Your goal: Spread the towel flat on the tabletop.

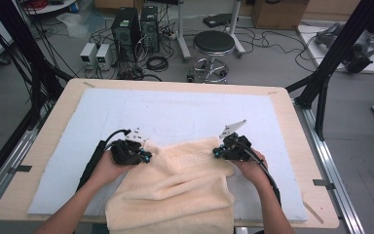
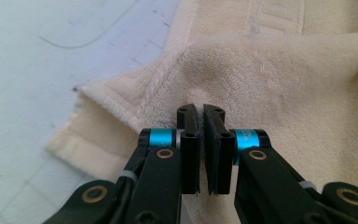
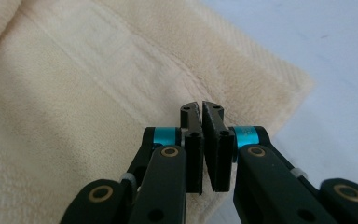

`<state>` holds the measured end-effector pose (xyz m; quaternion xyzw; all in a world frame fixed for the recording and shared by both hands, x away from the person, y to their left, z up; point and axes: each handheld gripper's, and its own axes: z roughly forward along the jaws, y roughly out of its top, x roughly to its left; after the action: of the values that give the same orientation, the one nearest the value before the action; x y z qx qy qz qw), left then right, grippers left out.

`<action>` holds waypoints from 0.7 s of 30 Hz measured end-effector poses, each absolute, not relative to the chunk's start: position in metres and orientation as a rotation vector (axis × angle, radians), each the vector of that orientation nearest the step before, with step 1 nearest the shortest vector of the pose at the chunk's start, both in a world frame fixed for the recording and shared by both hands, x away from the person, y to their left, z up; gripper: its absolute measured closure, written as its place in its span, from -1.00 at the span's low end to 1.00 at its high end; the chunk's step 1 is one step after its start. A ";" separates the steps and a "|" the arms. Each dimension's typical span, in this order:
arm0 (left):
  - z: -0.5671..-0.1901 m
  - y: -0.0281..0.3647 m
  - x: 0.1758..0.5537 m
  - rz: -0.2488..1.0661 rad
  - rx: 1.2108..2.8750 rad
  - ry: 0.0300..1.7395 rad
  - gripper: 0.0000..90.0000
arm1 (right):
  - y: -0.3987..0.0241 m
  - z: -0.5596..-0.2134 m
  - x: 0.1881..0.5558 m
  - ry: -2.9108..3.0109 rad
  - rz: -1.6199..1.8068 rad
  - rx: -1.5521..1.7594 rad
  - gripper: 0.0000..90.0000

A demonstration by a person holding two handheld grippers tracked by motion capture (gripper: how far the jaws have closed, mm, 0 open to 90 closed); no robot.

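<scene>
The cream towel lies rumpled on the near half of my worktop, its near edge hanging over the front. My left tongs sit at the towel's far left corner with the jaws pressed together, a fold of terry bunched at their tips. My right tongs are likewise closed at the far right corner, over the woven border. White padding covers the worktop beyond.
</scene>
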<state>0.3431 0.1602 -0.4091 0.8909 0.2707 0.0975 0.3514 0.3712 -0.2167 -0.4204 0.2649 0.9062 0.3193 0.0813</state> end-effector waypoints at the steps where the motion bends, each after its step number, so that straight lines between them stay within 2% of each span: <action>1: -0.403 0.167 0.343 0.287 2.269 0.711 0.90 | -0.219 -0.418 0.371 2.691 0.960 0.793 0.95; 4: -0.384 0.185 0.343 0.345 2.171 0.752 0.90 | -0.234 -0.406 0.367 2.614 0.976 0.817 0.95; 7: -0.370 0.203 0.337 0.343 2.116 0.763 0.90 | -0.248 -0.392 0.360 2.571 1.067 0.856 0.95; 13: -0.388 0.219 0.302 0.212 2.194 0.759 0.90 | -0.238 -0.392 0.329 2.622 1.072 0.776 0.94; 17: -0.412 0.222 0.279 0.045 2.256 0.761 0.88 | -0.231 -0.408 0.317 2.706 1.038 0.754 0.91; 21: -0.411 0.221 0.274 0.006 2.255 0.753 0.66 | -0.231 -0.411 0.314 2.723 1.043 0.747 0.75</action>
<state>0.2740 0.2215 -0.4112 0.8801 0.2938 0.0024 0.3729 0.3143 -0.2313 -0.4107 0.2478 0.9026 0.3459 0.0656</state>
